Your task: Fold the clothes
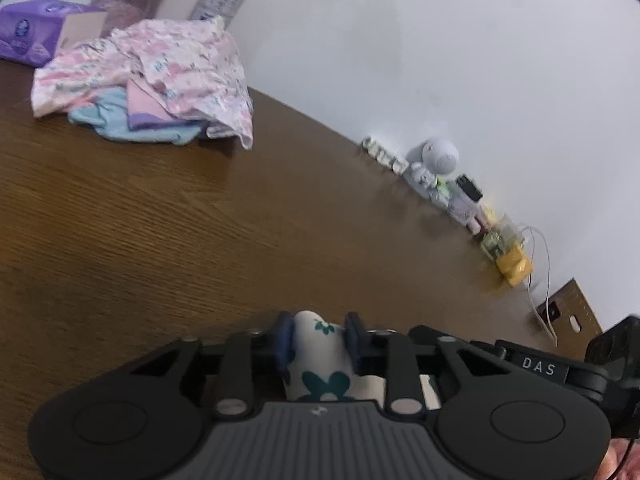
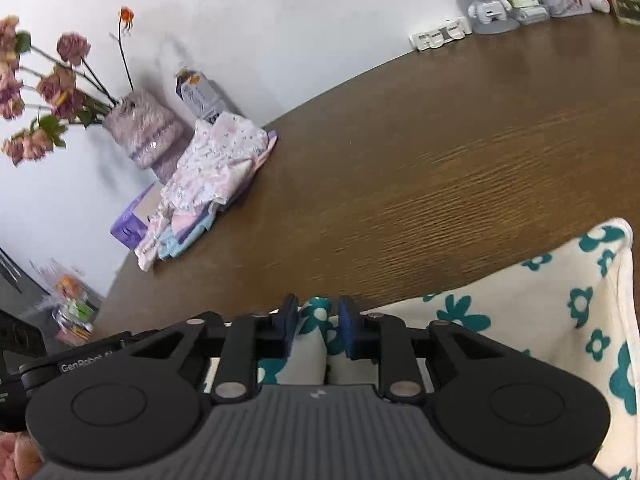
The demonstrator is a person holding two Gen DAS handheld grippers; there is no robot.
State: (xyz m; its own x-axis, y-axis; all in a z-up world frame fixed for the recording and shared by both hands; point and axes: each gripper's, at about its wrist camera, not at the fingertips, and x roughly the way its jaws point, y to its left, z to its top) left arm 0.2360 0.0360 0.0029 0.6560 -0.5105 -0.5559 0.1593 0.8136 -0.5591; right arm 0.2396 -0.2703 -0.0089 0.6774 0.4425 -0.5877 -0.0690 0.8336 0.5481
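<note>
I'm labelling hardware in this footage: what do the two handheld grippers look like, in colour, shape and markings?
Both look alike: the left gripper and right gripper each have a black body with two round discs, a grey ribbed centre plate, black linkage bars with silver pins, and jaws faced with blue pads. White lettering reads "DAS" in the left wrist view and "GenRobot" in the right wrist view.

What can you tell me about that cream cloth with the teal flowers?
The cream cloth looks like soft, thin fabric printed with teal flowers. A bunched fold sits pinched in the left gripper, another in the right gripper. In the right view it spreads away to the right above the brown wooden table, one edge showing a seam. What garment it is I cannot tell.
</note>
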